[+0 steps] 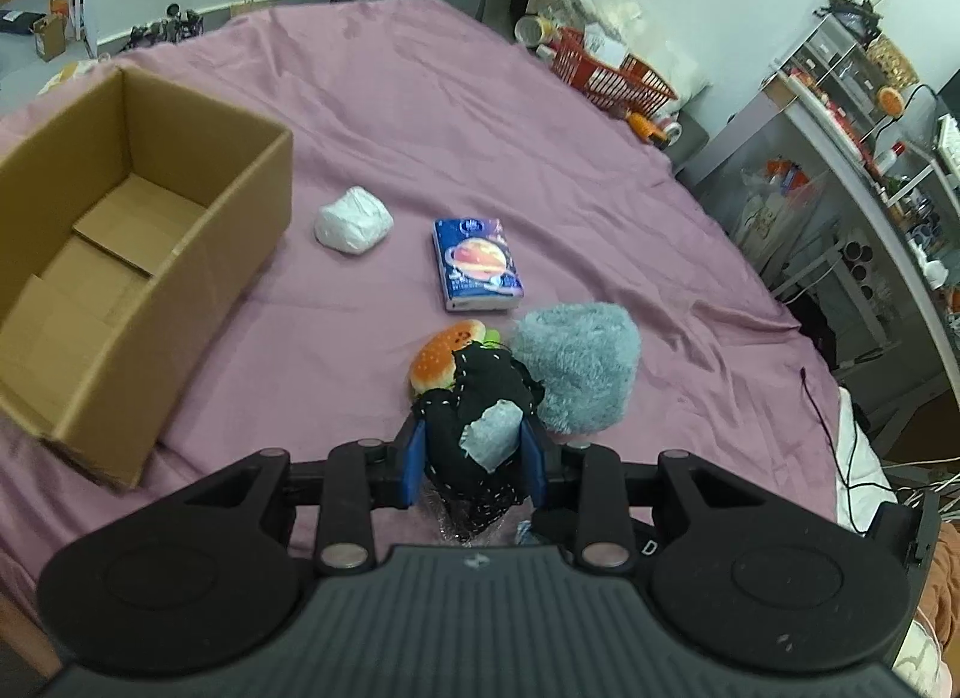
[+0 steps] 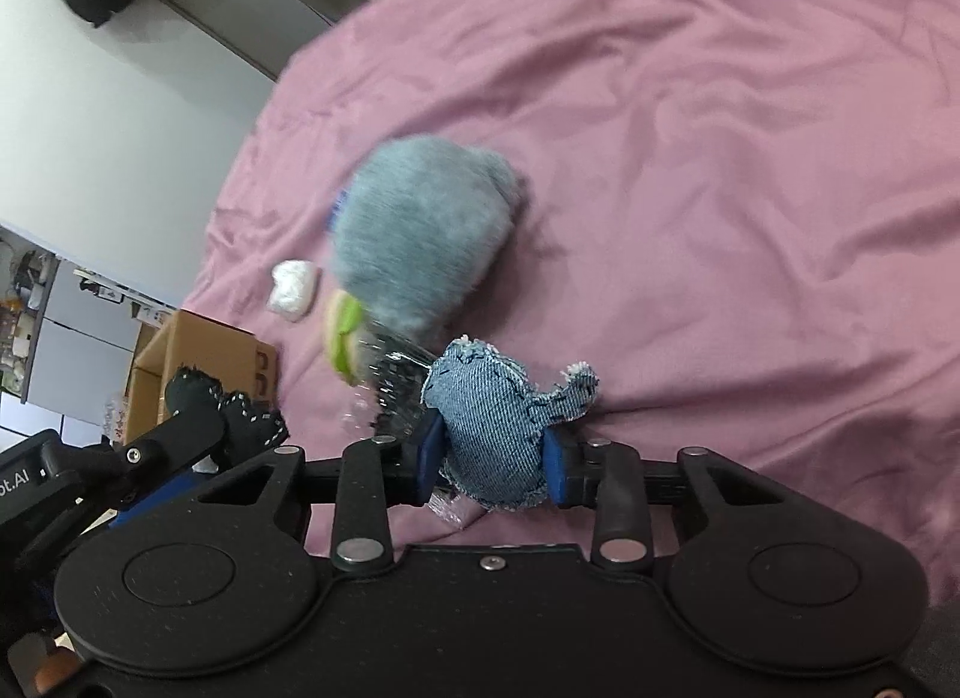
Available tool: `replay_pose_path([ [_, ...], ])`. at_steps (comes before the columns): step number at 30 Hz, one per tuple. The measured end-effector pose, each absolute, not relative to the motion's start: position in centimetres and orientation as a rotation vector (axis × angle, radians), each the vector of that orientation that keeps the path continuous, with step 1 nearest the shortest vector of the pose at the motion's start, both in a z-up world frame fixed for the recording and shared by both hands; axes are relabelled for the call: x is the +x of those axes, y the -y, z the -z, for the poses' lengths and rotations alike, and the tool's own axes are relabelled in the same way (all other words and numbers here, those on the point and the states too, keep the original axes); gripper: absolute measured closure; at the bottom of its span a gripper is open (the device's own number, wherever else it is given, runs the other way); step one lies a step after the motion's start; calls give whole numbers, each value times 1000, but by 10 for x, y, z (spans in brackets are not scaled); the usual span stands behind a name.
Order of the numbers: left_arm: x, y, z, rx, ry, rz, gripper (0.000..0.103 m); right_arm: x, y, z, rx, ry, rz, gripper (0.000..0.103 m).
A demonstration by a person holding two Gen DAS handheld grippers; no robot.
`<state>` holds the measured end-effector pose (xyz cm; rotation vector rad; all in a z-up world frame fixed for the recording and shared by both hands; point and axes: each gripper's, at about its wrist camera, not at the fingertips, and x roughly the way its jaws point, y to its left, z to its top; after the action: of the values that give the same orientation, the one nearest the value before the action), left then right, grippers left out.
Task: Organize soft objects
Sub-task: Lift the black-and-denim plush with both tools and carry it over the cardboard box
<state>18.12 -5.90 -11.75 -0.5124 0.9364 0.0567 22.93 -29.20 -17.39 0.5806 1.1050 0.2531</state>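
Left gripper (image 1: 474, 452) is clamped on a black stitched fabric toy (image 1: 480, 416) with a pale patch, blue pads squeezing its sides. Right gripper (image 2: 492, 458) is clamped on a denim whale-shaped toy (image 2: 504, 428), pads on its belly, tail sticking out to the right of the fingers.

Both toys look light and stuffed. They squash under the pads, so the hold should be secure, but the shape will spring back on release. Frayed edges and the tail are poor places to pinch; mid-body as now is the better spot. Some crinkly clear plastic sits just under and left of the denim toy; it may snag.

Cardboard box (image 1: 138, 230) is ahead and to the left of the left gripper, open top, nothing visible inside. Probable drop target.

Still on the purple sheet (image 1: 420, 116) ahead of the left gripper:
- burger plush (image 1: 444, 356), right behind the black toy
- fluffy grey-blue plush (image 1: 576, 368), ahead-right; bulky, so grab a fold of fur, not the whole body
- tissue pack (image 1: 480, 266), further ahead; slick wrapper, grip across the short sides
- white soft lump (image 1: 354, 227), near the box
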Motion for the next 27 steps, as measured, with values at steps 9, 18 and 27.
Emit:
replay_pose_path([
  [9, 151, 38, 93, -523, -886, -78, 71, 212, 286, 142, 467, -993, -240, 70],
  [18, 127, 23, 73, -511, -835, -83, 71, 195, 288, 116, 458, -907, -211, 70],
  [27, 114, 4, 59, -511, -796, -106, 71, 186, 283, 92, 424, -851, -242, 70],
])
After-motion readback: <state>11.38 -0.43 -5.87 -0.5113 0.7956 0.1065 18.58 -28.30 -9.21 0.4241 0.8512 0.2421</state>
